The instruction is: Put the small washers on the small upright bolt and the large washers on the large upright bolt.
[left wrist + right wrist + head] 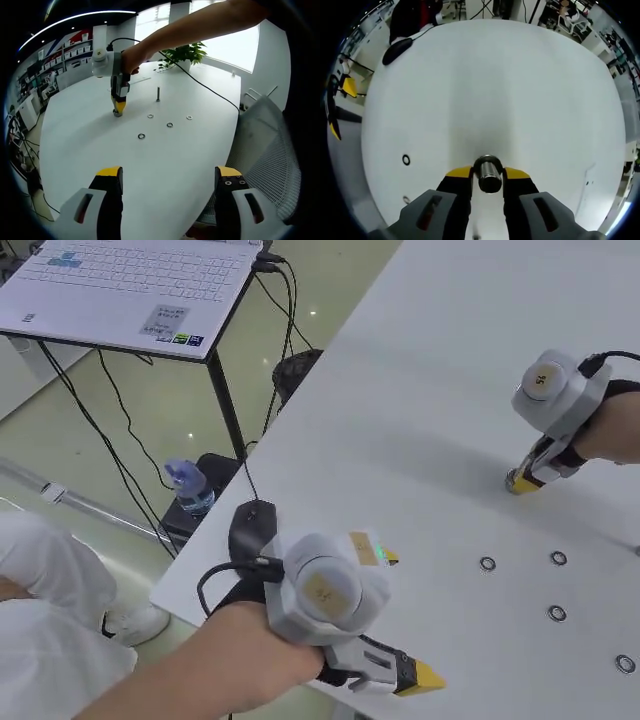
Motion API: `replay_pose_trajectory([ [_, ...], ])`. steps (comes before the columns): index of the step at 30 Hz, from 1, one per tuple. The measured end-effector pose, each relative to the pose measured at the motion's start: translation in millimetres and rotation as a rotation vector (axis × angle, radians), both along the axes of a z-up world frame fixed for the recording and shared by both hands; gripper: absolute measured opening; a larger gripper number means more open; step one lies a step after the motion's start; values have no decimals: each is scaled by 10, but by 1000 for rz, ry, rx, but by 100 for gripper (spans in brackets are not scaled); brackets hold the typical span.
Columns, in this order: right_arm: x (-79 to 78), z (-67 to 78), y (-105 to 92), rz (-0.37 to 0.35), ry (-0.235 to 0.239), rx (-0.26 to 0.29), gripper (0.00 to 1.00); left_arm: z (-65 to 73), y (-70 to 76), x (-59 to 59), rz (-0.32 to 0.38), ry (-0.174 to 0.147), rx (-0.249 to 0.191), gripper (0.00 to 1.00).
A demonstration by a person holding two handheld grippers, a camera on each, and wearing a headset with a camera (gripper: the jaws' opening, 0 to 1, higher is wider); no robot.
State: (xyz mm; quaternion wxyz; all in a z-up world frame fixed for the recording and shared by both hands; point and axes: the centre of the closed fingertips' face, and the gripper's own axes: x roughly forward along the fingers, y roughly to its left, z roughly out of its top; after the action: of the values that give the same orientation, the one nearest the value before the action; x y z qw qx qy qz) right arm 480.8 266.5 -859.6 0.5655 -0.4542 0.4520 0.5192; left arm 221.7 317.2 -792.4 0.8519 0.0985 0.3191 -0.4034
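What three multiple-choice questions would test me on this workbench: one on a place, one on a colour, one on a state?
1. Where is the black mouse? A on the white table. B in a gripper. C inside a box.
2. What colour are the gripper jaw tips? A red. B yellow. C blue.
3. How is the right gripper? A hanging open. B shut on nothing. C shut on a bolt.
A: it lies near the table's edge. B: the tips show yellow in every view. C: its jaws clamp a dark bolt.

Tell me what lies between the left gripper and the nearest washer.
Bare white table, seen in the left gripper view; nothing sits between the left gripper and that washer.
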Motion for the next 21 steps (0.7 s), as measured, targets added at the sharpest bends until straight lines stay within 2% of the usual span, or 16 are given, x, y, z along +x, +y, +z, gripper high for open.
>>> replay_pose_trajectory([
  [6,-7,23,7,12,-7,2,25,-2,-12,-28,-2,4,-1,74],
  [21,-12,256,11,64,-32,47,31,68,-59,-15,-2,-10,-2,73],
])
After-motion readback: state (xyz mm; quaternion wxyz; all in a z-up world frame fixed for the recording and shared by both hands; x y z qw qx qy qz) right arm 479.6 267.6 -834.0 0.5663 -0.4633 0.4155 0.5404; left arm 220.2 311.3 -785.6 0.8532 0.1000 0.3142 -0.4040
